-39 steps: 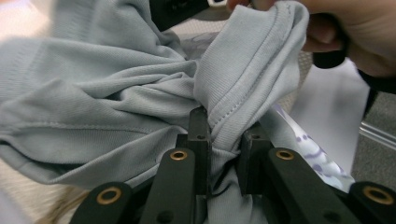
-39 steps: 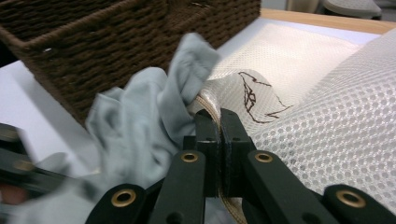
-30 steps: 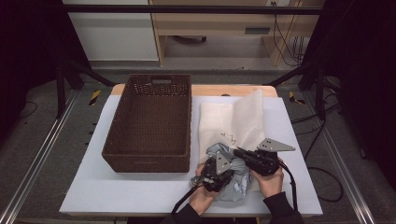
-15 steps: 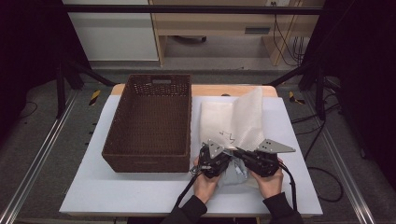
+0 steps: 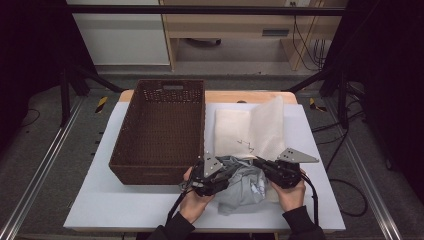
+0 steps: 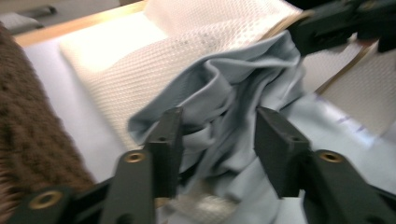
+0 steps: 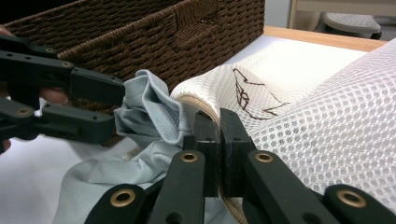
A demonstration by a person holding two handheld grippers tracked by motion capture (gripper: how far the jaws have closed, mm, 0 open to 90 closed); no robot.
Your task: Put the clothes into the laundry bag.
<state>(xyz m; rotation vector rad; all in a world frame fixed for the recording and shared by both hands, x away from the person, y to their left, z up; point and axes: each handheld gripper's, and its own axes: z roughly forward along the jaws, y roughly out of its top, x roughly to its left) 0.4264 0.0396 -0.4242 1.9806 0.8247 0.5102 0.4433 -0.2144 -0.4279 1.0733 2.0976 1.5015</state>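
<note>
grey garment (image 5: 244,185) crumpled at table (image 5: 100,210) front edge, beside brown basket (image 5: 165,130), half in white mesh bag (image 5: 255,131) | left gripper (image 6: 217,140) jaws apart, just been opening, cloth loose between | right gripper (image 7: 219,140) clamped on bag rim

White table (image 5: 100,210): basket (image 5: 160,130), mesh bag (image 5: 250,127), grey garment (image 5: 245,187).

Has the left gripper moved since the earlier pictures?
Yes. In the high view the left gripper has shifted up the picture, closer to the brown basket. Its jaws have just been opening, with the grey cloth between them.
</note>
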